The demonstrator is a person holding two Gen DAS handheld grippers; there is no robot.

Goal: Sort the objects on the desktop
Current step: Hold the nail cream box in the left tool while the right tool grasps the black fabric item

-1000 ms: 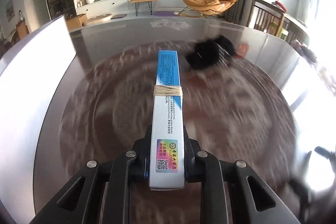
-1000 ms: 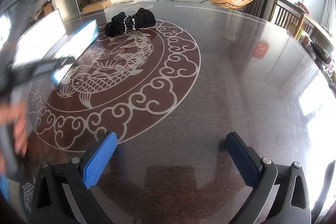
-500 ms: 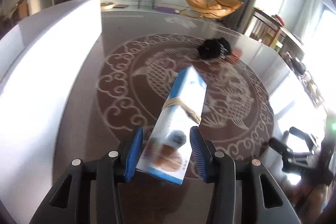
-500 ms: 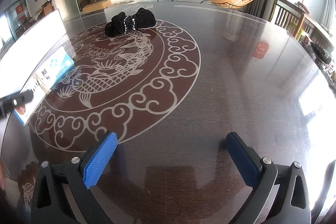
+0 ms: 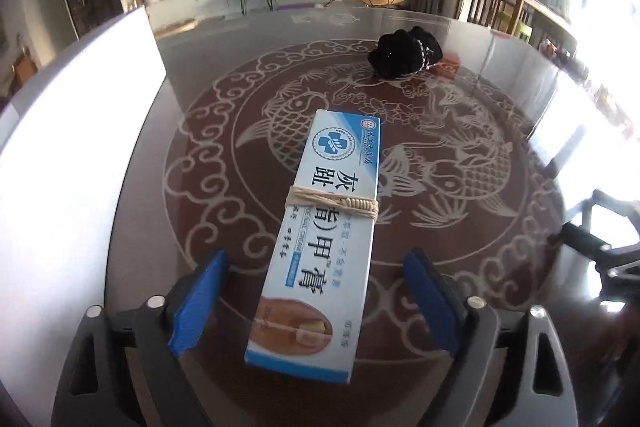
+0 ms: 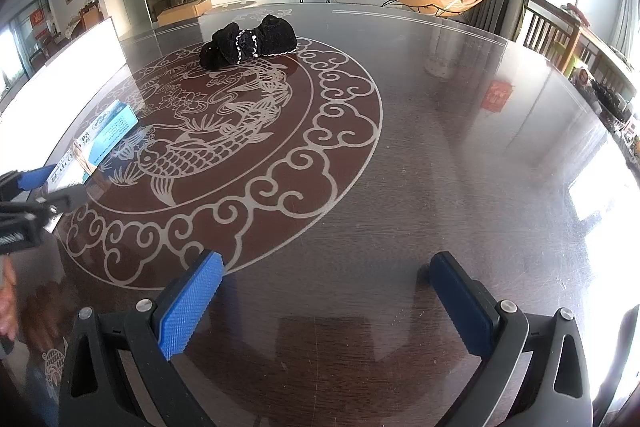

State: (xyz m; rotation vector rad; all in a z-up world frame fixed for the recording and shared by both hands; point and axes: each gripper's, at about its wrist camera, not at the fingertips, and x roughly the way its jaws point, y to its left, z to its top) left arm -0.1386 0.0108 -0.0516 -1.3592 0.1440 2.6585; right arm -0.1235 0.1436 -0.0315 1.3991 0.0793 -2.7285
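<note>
A long blue and white ointment box (image 5: 324,239) with a rubber band round its middle lies flat on the dark table, between the spread fingers of my left gripper (image 5: 316,291), which is open and not touching it. The box also shows at the left of the right wrist view (image 6: 100,139). A black hair scrunchie (image 5: 404,55) lies at the far side of the fish pattern; it shows in the right wrist view too (image 6: 248,41). My right gripper (image 6: 324,303) is open and empty over bare table near the front.
A white board or box wall (image 5: 68,163) stands along the left side of the table, close to the ointment box. The right gripper (image 5: 600,243) shows at the right edge of the left wrist view. A red reflection (image 6: 496,95) lies on the glossy top.
The left gripper turned the ointment box from its edge onto its flat face, set it on the table and opened. The right gripper has not moved.
</note>
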